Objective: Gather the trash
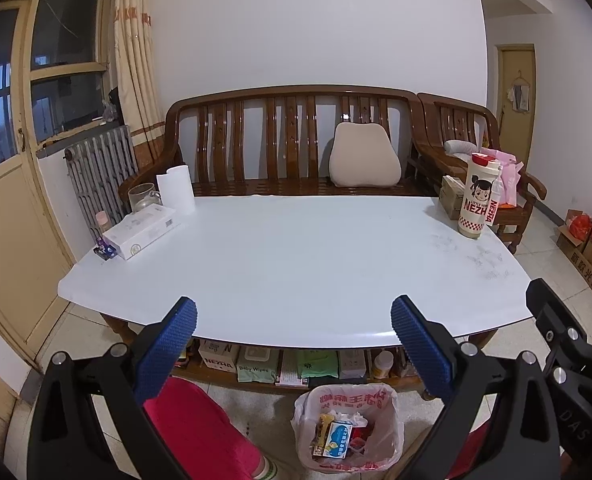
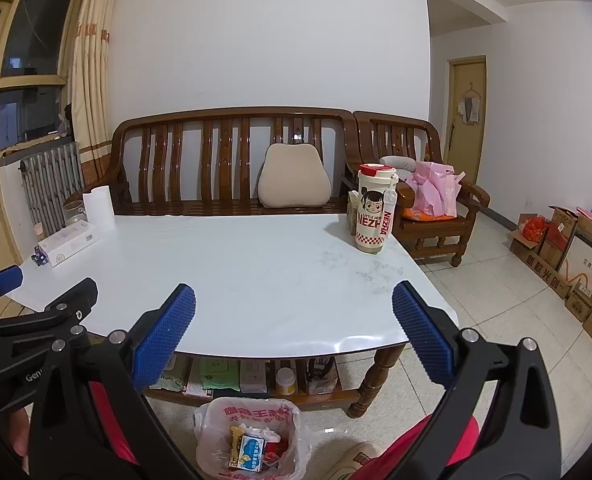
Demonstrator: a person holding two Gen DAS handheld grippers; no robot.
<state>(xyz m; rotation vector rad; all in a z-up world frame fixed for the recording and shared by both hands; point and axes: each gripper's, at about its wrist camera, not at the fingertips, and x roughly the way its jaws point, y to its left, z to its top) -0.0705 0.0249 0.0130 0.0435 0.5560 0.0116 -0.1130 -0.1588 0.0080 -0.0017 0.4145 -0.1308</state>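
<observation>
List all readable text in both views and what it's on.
"LITTLE ... NEZHA": cream cartoon-print tumbler with red lid, also down its strap.
"Baby Wipes": green pack on the under-table shelf.
"NEZHA": white box on that shelf.
"DAS": black gripper body.
"Gen...": black gripper body, cut off.
Red Chinese print on the white bin liner: too blurred.

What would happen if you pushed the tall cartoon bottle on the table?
The bottle is tall and narrow, so a push near its top would probably tip it. It stands close to the table edge, so it might fall off. Its smooth sides look slippery; low pushes may slide it.
</observation>
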